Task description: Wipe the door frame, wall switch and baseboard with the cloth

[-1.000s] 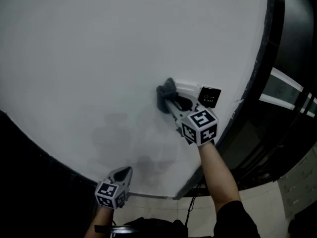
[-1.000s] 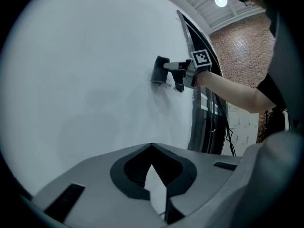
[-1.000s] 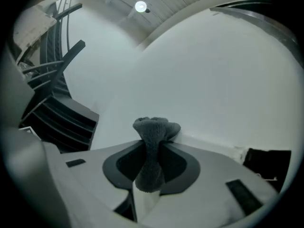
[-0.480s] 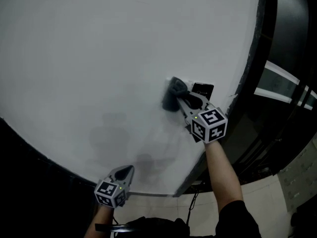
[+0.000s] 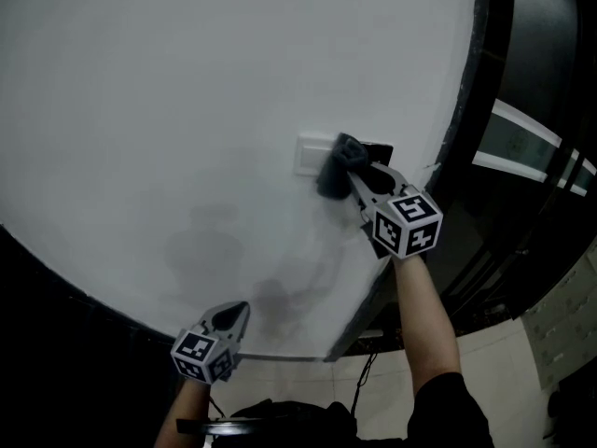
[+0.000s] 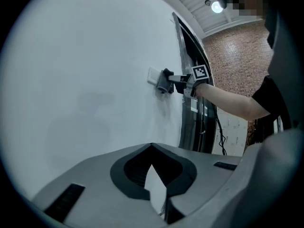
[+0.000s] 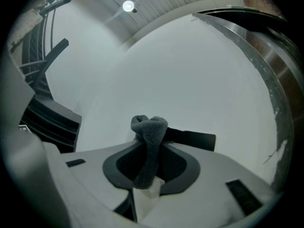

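Observation:
My right gripper [image 5: 353, 174] is shut on a bunched grey cloth [image 5: 332, 174] and presses it against the white wall. The cloth lies between a white switch plate [image 5: 310, 154] on its left and a black plate [image 5: 379, 149] on its right, and covers part of both. In the right gripper view the cloth [image 7: 149, 139] stands up between the jaws, with the black plate [image 7: 192, 138] behind it. The left gripper [image 5: 239, 312] hangs low near the wall's bottom edge, shut and holding nothing. In the left gripper view the cloth [image 6: 165, 81] sits against the switch plate [image 6: 153, 75].
A dark door frame [image 5: 490, 101] runs along the wall's right edge, with glass panels [image 5: 522, 147] beyond it. Cables [image 5: 359, 381] hang near the floor below the frame. Pale floor tiles [image 5: 504, 390] show at bottom right. The wall [image 5: 187, 110] left of the switch is bare.
The right gripper has dragged the cloth rightward across the white switch plate, which now shows on the cloth's left. The cloth now overlaps the black plate. The left gripper has barely moved.

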Available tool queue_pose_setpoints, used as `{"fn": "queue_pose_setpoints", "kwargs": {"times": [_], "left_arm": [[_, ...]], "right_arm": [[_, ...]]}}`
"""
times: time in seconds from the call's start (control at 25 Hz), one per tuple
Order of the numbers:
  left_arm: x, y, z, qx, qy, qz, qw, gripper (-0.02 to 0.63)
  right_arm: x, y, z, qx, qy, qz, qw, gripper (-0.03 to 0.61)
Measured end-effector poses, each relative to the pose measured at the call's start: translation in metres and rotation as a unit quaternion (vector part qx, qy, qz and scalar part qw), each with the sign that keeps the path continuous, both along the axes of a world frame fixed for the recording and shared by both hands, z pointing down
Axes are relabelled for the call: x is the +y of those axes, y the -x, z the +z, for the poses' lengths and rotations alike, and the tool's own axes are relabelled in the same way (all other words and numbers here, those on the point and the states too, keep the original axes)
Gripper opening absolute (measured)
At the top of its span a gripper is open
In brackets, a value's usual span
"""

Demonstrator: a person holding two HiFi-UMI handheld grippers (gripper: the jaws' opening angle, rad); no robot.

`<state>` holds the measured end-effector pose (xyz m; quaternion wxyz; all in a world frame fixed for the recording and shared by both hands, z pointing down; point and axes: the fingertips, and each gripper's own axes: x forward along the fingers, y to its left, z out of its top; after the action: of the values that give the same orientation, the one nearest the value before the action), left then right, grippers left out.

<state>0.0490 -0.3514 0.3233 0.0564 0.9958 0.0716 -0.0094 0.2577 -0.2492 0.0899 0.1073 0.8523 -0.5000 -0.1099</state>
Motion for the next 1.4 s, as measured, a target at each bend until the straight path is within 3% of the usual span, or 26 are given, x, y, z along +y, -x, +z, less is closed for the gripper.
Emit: {"fn": "queue_pose_setpoints", "kwargs": {"times": [0.92,1.2,1.4], "left_arm": [[0.015,-0.01,0.013,-0.025,0.015,0.013,0.9995,0.002],[0.013,-0.011,0.014,-0.028,0.016,0.012,0.9994,0.002],[0.009,-0.009,0.017,-0.034,0.017,0.011,0.9992,0.002]], "right_arm": [[0.069,-0.036,0.002,0.007,0.004,0.061,0.998,0.087],[0.08,-0.042,0.003,0.036,0.025,0.099,0.994,0.086],[0.093,-0.047,0.004,0.032,0.013,0.121,0.992,0.086]]}}
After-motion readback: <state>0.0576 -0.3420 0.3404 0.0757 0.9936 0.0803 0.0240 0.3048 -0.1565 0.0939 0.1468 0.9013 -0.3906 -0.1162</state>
